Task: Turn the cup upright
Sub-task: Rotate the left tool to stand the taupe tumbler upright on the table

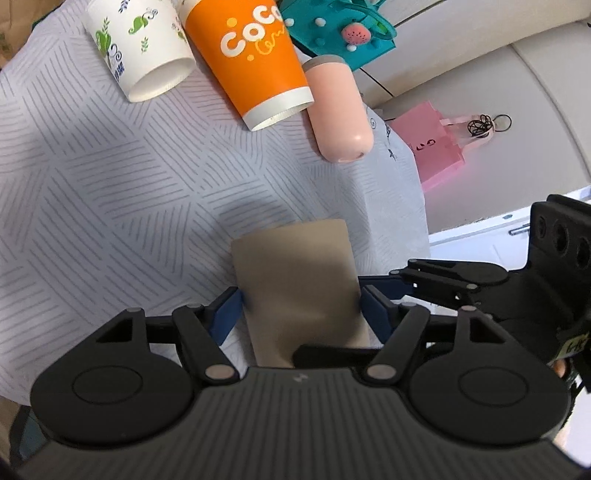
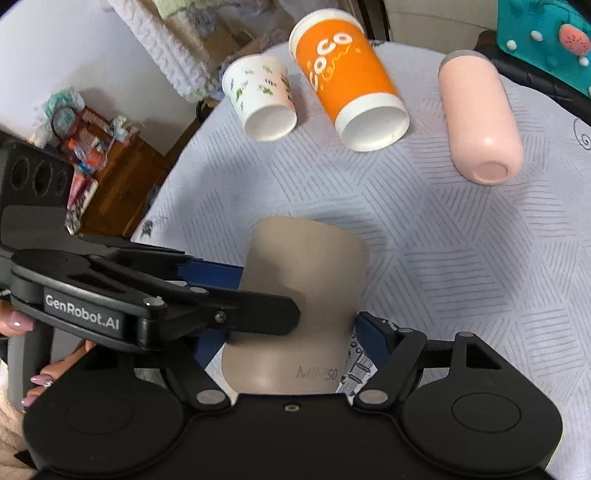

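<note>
A beige-grey cup [image 1: 299, 288] is held between both grippers above the table; it also shows in the right wrist view [image 2: 299, 306], with "MINISO" printed near its lower end. My left gripper [image 1: 300, 308] is shut on it, blue pads on both sides. My right gripper [image 2: 291, 332] is shut on the same cup, and the left gripper's finger crosses in front of it from the left. Which end of the cup is the mouth is hidden.
A white leaf-print paper cup [image 2: 260, 99], an orange "CoCo" paper cup [image 2: 351, 81] and a pink tumbler [image 2: 480, 114] stand upside down at the back of the round table [image 2: 461, 240]. A teal bag [image 1: 340, 29] and a pink bag [image 1: 439, 147] lie beyond the edge.
</note>
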Available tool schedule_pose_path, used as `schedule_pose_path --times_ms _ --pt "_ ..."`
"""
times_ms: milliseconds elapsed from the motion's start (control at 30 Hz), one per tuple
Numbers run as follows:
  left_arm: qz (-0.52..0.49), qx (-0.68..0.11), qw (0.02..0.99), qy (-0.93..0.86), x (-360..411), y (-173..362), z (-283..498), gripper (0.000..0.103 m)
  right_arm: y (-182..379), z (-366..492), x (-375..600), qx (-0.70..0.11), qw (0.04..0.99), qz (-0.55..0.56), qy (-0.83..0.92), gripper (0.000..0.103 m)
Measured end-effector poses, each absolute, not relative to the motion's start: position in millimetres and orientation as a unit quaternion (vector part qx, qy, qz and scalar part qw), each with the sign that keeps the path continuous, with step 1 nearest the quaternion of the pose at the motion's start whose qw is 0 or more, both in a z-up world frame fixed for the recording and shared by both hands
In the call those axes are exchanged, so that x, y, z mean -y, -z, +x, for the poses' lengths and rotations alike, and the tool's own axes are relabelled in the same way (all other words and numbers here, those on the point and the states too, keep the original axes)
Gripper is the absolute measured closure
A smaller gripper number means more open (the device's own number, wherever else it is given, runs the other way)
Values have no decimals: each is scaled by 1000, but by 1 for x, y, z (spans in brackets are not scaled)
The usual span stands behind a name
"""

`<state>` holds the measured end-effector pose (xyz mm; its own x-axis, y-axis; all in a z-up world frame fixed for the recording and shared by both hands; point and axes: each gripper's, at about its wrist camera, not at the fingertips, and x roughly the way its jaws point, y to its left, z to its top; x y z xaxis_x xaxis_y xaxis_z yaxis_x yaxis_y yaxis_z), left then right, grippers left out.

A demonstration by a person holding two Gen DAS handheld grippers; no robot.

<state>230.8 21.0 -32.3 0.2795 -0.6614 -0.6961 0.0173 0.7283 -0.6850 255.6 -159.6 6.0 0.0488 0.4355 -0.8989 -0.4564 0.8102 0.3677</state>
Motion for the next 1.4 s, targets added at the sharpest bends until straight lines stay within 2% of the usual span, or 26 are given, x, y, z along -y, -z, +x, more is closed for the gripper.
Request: schedule_pose_path --times_ms 100,300,533,833,1267,1400 --pt "-282 -548 755 222 -17 29 228 33 -3 258 159 -618 727 1 -300 19" --pt "-226 -503 798 242 -6 15 216 34 -8 234 170 -551 774 -7 -312 19" --pt "-182 -416 854 255 10 3 207 34 -5 189 183 -390 868 -54 -302 19" --pt "-92 -290 915 265 38 -7 188 35 12 171 193 -247 927 -73 -272 19" --pt "-49 -240 929 279 63 6 176 35 27 163 205 -191 949 -93 -232 20" --pt "-51 -241 924 291 63 14 173 35 39 152 201 -169 951 -135 -220 20"
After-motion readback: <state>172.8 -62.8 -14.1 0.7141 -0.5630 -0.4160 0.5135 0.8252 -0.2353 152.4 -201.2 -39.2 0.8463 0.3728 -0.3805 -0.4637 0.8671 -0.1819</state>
